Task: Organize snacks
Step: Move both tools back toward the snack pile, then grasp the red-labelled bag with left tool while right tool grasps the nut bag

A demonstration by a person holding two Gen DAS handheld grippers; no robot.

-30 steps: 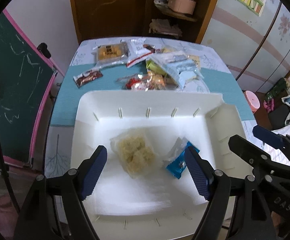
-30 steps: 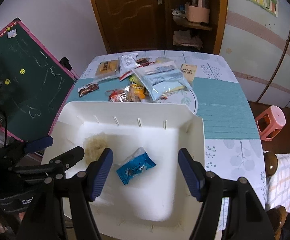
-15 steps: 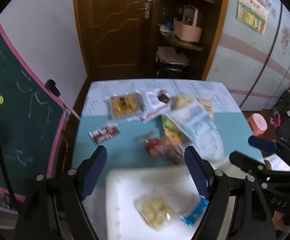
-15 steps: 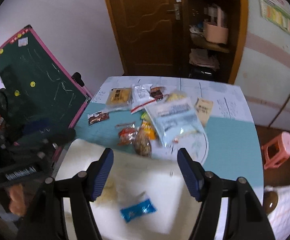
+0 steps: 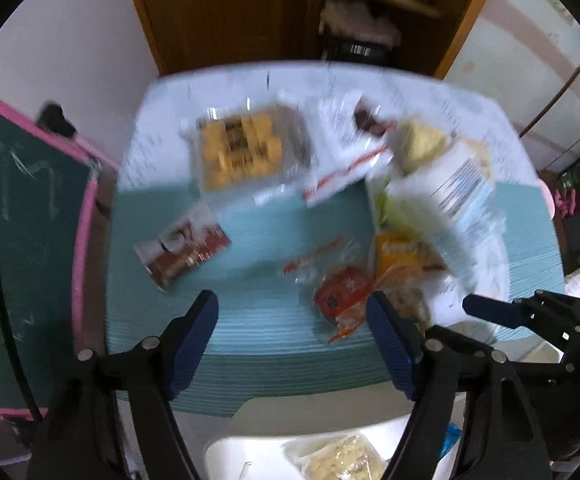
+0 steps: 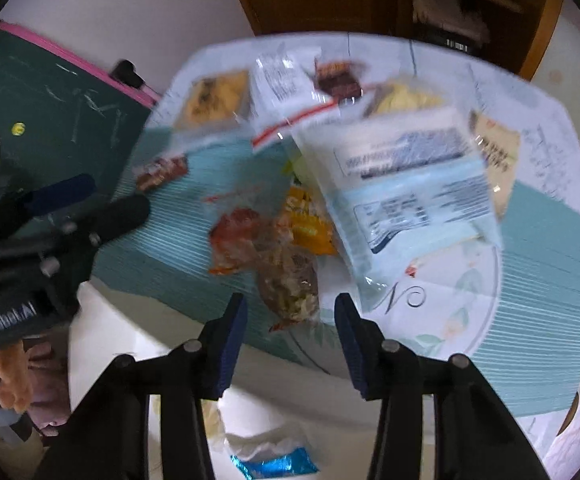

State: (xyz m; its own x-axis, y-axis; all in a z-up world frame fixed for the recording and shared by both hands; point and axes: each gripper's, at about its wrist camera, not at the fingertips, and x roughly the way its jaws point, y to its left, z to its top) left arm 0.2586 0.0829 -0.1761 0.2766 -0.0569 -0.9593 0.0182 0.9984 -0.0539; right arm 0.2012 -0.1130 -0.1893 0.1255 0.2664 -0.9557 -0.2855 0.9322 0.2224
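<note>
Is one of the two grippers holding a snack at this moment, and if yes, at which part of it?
Nothing is held. The left gripper and the right gripper both have open, empty jaws that have just been closing above the table.

table: (image 5: 249, 328) teal striped mat in the middle, pale patterned cloth at the far end, filling the centre of both views
tray: (image 5: 257, 412) white, at the near edge, bottom of frame
yellow pack: (image 5: 241, 152) upper centre of the left view
brown packet: (image 5: 181, 248) centre left, apart on the mat
red packet: (image 5: 342, 292) centre right
blue-white bag: (image 6: 406, 184) upper right of the right view, partly over a floral plate (image 6: 462, 320)
</note>
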